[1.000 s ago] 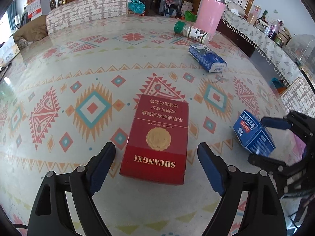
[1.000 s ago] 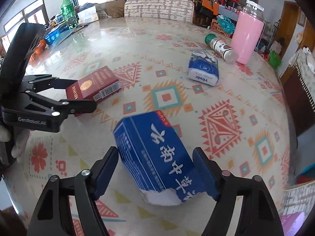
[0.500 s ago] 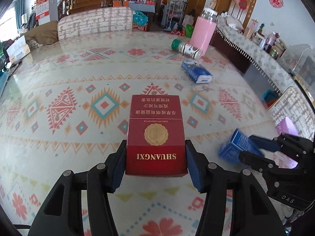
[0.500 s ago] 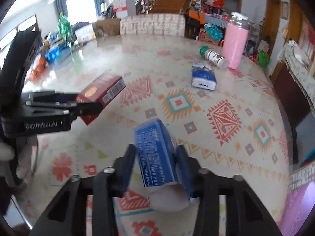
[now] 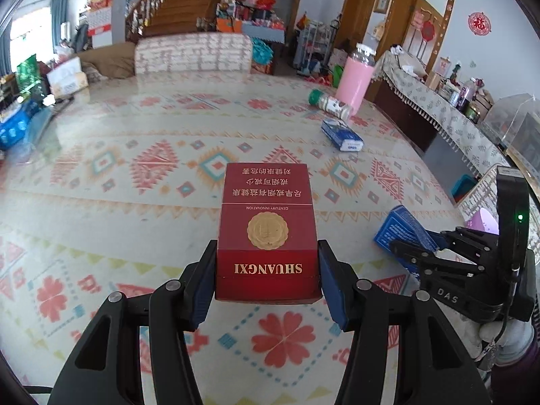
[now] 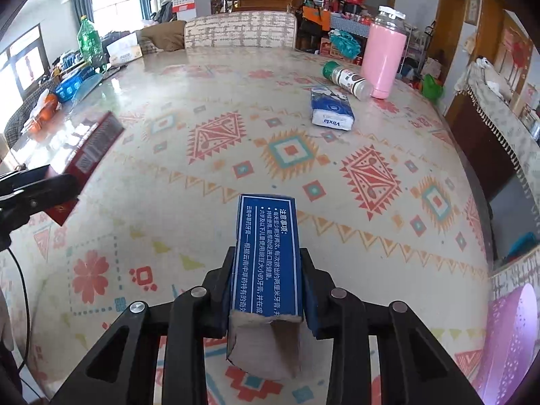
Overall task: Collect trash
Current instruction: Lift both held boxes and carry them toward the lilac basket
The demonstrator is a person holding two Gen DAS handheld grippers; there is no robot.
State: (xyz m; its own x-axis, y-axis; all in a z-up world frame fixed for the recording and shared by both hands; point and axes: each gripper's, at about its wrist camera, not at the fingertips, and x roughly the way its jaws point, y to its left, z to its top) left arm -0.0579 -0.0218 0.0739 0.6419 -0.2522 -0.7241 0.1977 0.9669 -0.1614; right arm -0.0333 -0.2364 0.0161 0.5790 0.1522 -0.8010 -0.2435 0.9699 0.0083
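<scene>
Right wrist view: the right gripper (image 6: 266, 290) was closing on a torn blue carton (image 6: 266, 253); its open end might crush and slip, while the left gripper (image 5: 266, 280) clamped a red box (image 5: 266, 236).

Left gripper (image 5: 266, 283) clamped; right gripper (image 6: 266, 290) fingers closing.

The left gripper (image 5: 266, 280) was black, with blue pads (image 5: 332, 290) and silver screws. The right gripper (image 6: 266, 290) matched, marked "DAS".

Red box (image 5: 266, 236), blue carton (image 6: 266, 256), geometric-patterned tablecloth (image 5: 118, 175).
</scene>
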